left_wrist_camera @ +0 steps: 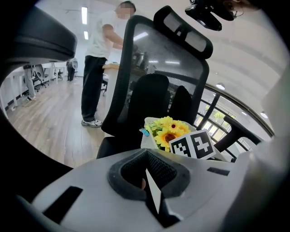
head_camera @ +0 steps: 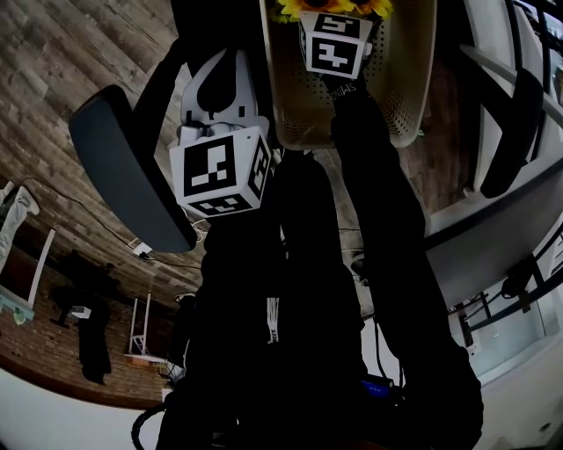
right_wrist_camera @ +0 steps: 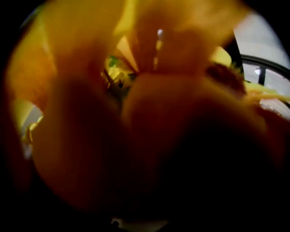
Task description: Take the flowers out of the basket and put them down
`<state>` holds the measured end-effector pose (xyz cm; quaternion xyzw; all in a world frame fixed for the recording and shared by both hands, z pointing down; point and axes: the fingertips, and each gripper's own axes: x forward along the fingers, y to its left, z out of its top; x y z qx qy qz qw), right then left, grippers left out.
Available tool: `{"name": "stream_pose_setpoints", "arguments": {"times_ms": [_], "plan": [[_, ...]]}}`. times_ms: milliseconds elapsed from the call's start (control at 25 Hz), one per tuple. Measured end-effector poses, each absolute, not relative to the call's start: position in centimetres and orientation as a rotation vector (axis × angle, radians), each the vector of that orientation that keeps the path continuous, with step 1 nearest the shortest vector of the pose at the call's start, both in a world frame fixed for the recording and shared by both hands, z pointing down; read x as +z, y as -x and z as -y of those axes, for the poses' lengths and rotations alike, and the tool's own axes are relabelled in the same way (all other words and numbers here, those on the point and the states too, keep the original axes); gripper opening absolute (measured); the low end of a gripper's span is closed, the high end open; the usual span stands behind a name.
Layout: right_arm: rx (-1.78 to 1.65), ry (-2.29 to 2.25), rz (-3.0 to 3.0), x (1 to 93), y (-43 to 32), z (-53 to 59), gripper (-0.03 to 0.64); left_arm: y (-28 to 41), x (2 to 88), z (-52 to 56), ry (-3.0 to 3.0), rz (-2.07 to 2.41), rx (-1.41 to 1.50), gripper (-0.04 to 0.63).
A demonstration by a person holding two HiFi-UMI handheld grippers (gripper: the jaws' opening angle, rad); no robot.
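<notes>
On the office chair [left_wrist_camera: 163, 68] the flowers [left_wrist_camera: 170, 133] sit in the basket [head_camera: 396, 97], your right gripper [head_camera: 334, 39] buried in petals, its jaws unreadable, your left gripper [left_wrist_camera: 148, 181] closed, so reach low for stems before clamping.

A black mesh office chair [left_wrist_camera: 154, 68] at frame centre stands on wood-plank floor [left_wrist_camera: 45, 118]; the cream basket [left_wrist_camera: 146, 139] sits on its seat.

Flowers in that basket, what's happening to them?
A person is working two handheld claws. The right claw is pushed down into the yellow flowers, which sit in a cream basket on a black office chair. Petals fill its view, so I can't tell whether it grips them yet. The left claw hovers beside the basket, shut and empty.
</notes>
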<state>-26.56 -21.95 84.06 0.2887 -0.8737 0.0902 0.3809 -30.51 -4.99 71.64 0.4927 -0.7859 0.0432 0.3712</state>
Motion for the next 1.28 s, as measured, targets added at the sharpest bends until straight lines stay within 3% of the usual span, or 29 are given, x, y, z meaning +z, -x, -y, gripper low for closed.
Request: {"name": "stream_pose_setpoints", "arguments": {"times_ms": [1280], "plan": [[0.281, -0.878, 2.239, 84.7, 27.9, 23.0, 0.535, 29.7, 72.3, 3.4, -1.241, 2.026, 0.106, -0.002]]}}
